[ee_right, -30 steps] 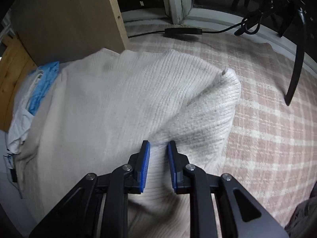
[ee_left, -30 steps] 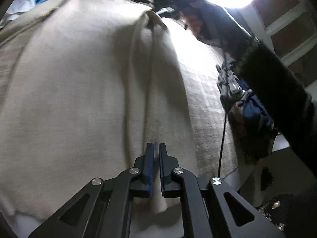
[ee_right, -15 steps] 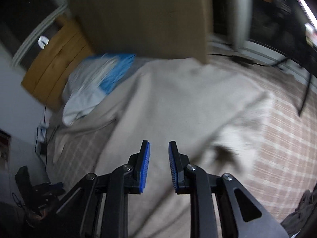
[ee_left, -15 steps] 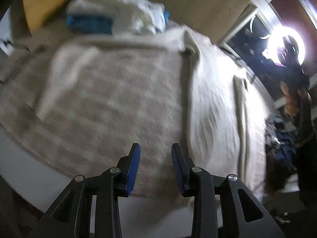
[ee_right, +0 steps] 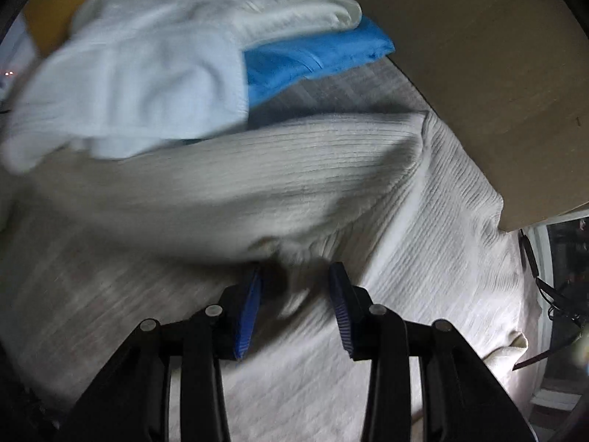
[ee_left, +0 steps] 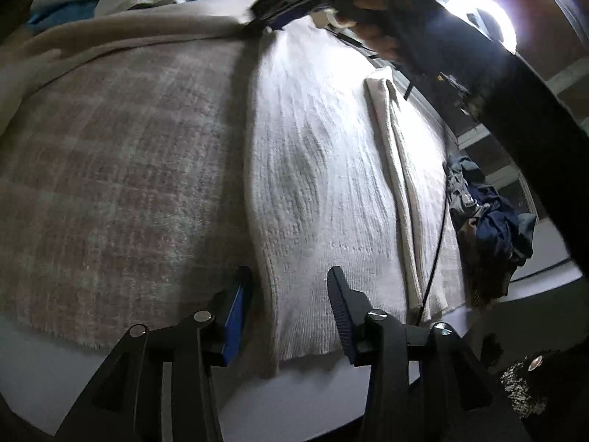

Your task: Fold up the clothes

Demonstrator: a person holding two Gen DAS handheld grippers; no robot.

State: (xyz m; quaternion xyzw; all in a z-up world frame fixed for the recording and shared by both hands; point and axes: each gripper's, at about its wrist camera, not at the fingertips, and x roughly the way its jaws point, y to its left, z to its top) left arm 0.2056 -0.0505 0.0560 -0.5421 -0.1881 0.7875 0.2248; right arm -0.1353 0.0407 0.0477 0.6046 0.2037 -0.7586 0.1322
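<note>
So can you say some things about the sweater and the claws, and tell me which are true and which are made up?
1. The left claw is wide open. True.
2. The cream sweater hangs in the air. False: it lies on the checked blanket.
3. The right claw is shut on a blue cloth. False: it is open over the sweater.
4. A blue cloth lies under a white cloth. True.

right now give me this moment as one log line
step: fold sweater | left gripper: open over cream sweater hem | right gripper: open at sleeve | nothing held
</note>
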